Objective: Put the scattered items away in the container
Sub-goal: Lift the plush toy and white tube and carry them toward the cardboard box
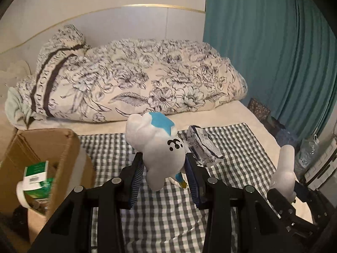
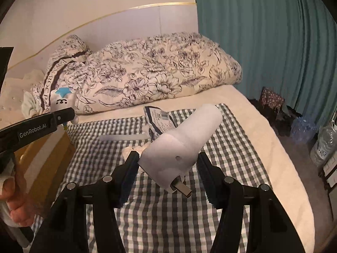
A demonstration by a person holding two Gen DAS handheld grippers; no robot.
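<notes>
Your left claw (image 1: 165,164) pinches the white plush toy (image 1: 155,147) above the checked cloth (image 1: 168,200) on the bed; only this view shows the cardboard box (image 1: 42,147) at left with a green carton (image 1: 35,172) inside. Your right claw (image 2: 168,166) pinches a white plug-in device (image 2: 183,145); only this view shows its metal prong and your left hand (image 2: 14,206). A dark packet (image 2: 160,120) lies on the cloth.
</notes>
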